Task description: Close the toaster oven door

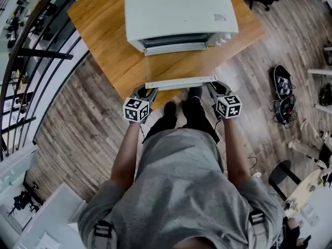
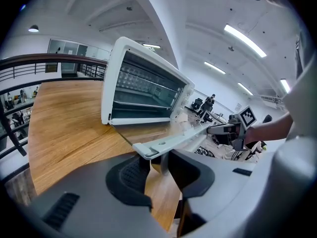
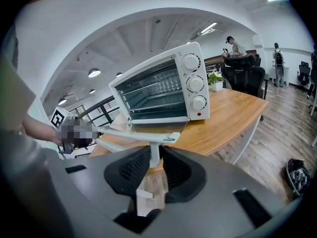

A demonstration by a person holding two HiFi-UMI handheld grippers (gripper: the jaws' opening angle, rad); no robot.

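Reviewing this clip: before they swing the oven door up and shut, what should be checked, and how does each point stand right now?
1. The left gripper is closed on the left post of the handle: ok.
2. The right gripper is closed on the right post: ok.
3. The door is fully open and lies about flat, ready to lift: ok.
4. Nothing sticks out of the toaster oven opening: ok.
5. Nothing lies on the door glass: ok.
6. The toaster oven will stay put on the table when the door swings: cannot tell.
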